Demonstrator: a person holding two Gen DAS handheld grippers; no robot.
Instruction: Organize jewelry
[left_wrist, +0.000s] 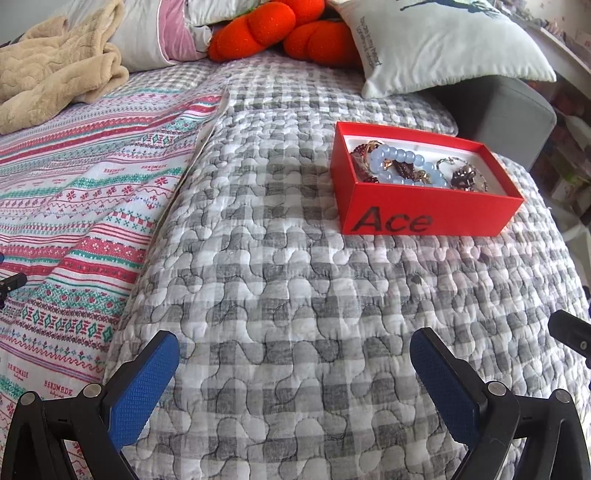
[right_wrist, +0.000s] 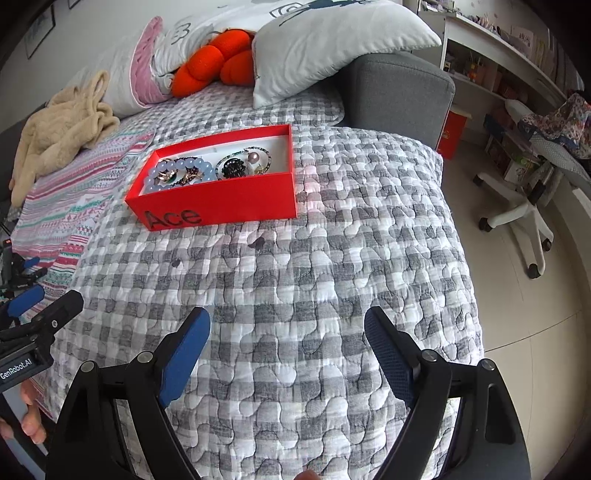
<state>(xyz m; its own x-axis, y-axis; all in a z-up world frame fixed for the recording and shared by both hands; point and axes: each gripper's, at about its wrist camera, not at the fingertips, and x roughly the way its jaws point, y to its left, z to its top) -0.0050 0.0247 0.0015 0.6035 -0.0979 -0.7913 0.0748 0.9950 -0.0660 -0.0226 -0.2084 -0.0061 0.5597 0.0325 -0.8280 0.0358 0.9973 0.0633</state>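
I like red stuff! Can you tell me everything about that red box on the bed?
The box is bright red, rectangular, and looks like stiff card, with "Ace" in dark letters on its long side. It has no lid on and a white lining inside. It sits flat on the grey checked quilt, near a grey armrest. Inside lies a jumble of jewelry: a pale blue bead bracelet, dark red pieces and gold bits. Neither claw touches it.
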